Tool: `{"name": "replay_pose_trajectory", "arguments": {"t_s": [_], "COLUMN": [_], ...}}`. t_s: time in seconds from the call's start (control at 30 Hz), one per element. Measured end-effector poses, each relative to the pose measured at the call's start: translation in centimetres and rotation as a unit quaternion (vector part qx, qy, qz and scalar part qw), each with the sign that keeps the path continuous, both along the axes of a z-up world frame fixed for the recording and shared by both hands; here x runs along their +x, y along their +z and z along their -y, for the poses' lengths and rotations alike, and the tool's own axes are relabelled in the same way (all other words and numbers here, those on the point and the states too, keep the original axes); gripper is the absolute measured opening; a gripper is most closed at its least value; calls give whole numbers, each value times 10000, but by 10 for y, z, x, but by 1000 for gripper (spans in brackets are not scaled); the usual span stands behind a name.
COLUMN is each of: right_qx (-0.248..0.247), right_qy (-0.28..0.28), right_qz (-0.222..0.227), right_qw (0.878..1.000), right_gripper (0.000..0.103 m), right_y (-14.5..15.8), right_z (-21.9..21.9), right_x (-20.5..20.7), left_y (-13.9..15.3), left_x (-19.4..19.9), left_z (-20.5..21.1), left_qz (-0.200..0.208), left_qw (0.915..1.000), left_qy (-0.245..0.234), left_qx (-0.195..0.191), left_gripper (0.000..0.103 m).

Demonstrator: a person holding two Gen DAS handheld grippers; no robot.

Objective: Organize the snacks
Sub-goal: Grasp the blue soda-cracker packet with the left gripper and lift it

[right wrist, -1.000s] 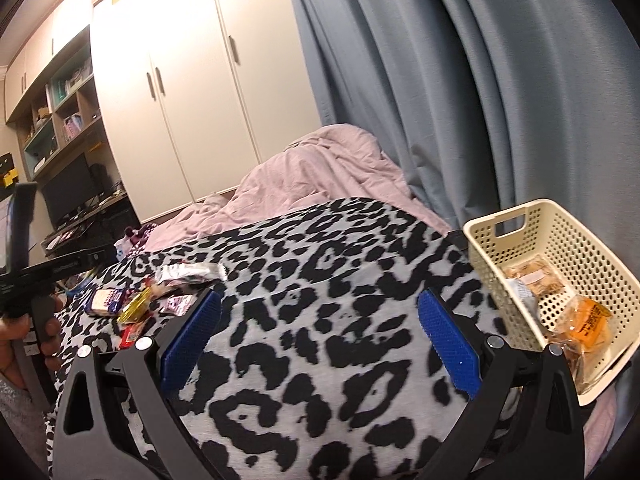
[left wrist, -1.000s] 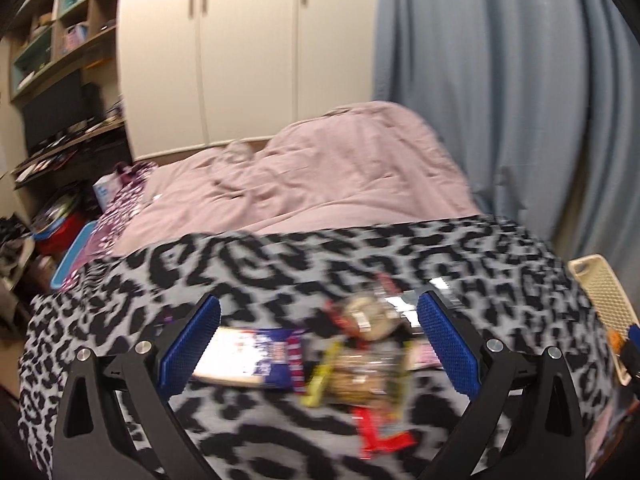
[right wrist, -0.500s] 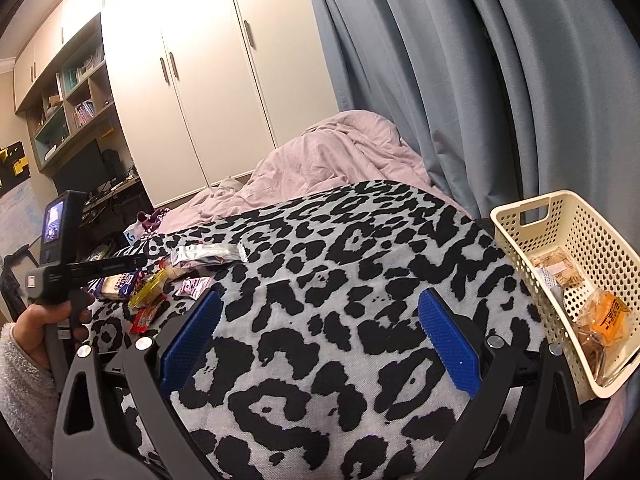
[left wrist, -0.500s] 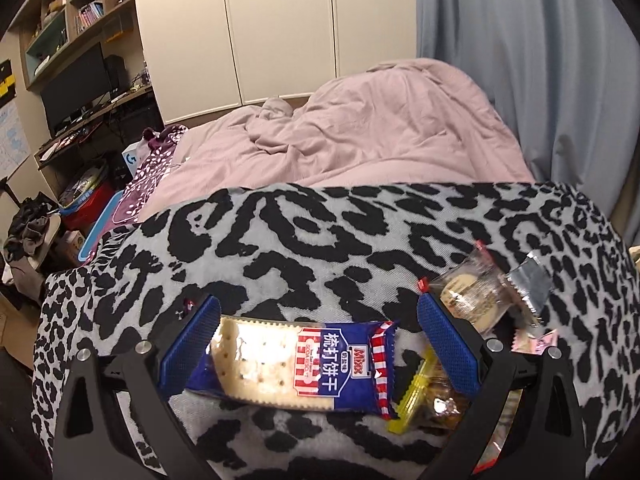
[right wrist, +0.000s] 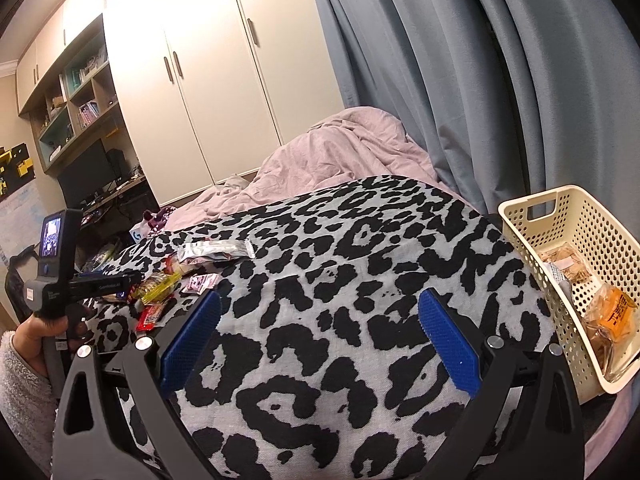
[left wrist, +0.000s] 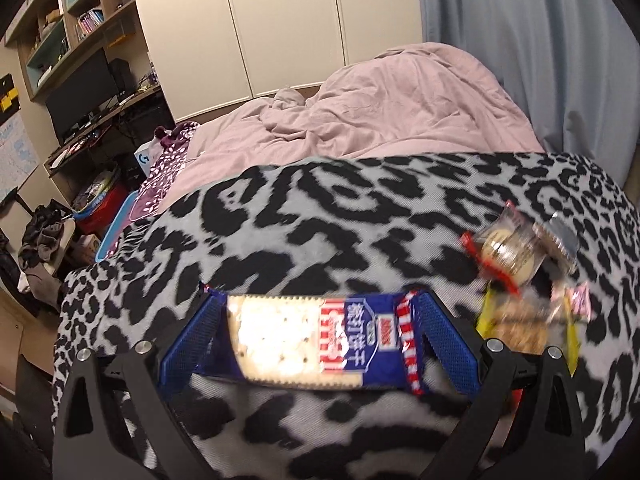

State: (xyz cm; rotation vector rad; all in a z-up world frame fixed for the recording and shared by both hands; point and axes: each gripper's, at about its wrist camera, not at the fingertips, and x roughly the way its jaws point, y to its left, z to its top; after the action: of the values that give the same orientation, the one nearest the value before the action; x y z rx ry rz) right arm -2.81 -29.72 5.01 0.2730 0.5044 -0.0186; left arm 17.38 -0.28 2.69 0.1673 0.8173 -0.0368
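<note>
Crackers in a long blue-and-white foil packet with red-striped ends (left wrist: 320, 342) are lying crosswise on the grey-and-black leopard-print blanket (left wrist: 320, 232) of the bed, and the left tool (left wrist: 320, 340) is straddling them, its blue ribbed pads (left wrist: 188, 336) sitting right at the two crimped ends; whether they are already pressing on the wrapper I cannot tell, and the packet is not showing any lift off the blanket. Judging by its look, the packet is going to handle as light and fairly stiff along its length, with slick film and brittle contents, so an end-to-end squeeze is risking buckling or slipping; taking it across the narrow middle with gentle pressure seems safer. Just to its right, a loose heap of small wrapped snacks (left wrist: 516, 280) is lying on the same blanket. The right tool (right wrist: 320, 340) is hovering wide open over bare blanket, gripping nothing. At the bed's right edge, the cream perforated plastic basket (right wrist: 532, 216) is already holding a few packets, well apart from the crackers, and is probably the place they are heading.
</note>
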Motion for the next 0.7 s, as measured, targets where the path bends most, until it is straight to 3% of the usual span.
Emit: {"name": "replay_pose_trajectory", "arguments": {"t_s": [0.27, 0.53, 0.7], "right_qx": [7, -3, -9], "right_qy": [87, 223, 322], "right_qz": [-5, -37, -66], "right_qw": [10000, 9997, 9995], "right_gripper": [100, 100, 100], "right_y": [0, -2, -2], "right_z": [-6, -15, -23], "right_x": [-1, 2, 5], "left_y": [1, -1, -8], "left_x": [-21, -54, -61], "left_z": [-37, -76, -95], "left_qz": [-116, -263, -404], "left_qw": [9999, 9986, 9947], "left_qy": [-28, 75, -101], "left_qx": [-81, -463, -941], "left_gripper": [98, 98, 98]}}
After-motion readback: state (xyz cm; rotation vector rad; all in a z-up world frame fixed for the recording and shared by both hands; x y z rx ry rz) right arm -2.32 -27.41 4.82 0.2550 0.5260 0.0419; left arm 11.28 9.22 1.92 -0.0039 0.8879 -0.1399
